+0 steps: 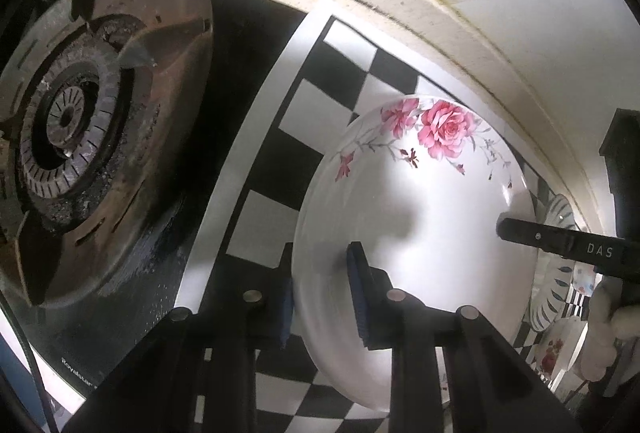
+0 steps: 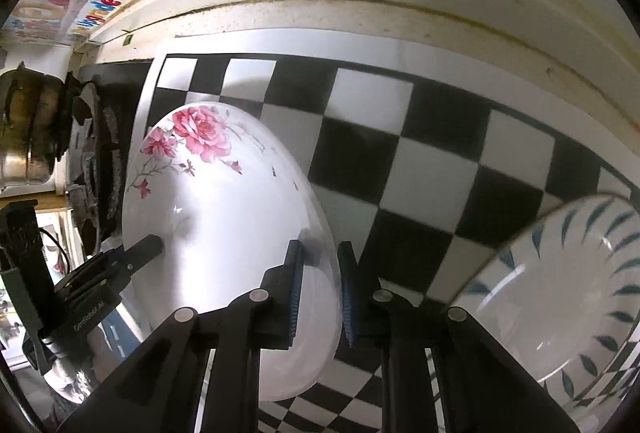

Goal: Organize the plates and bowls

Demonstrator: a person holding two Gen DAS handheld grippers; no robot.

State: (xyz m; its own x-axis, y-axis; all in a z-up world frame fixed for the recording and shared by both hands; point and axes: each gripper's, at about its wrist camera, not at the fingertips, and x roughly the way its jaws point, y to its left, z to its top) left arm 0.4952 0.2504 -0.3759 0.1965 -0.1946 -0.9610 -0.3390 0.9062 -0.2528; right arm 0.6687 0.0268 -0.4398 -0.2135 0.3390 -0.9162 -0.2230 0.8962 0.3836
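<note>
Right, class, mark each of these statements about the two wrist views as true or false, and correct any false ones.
1. The rose plate has both grippers at its rim. True: the left gripper and the right gripper each straddle an edge.
2. The plate's flowers are blue. False: they are pink roses.
3. A gas burner is left of the checkered mat. True.
4. The bowl with dark leaf marks is stacked on the rose plate. False: it sits apart, to the right.
5. The mat is red and white. False: it is black and white.
</note>
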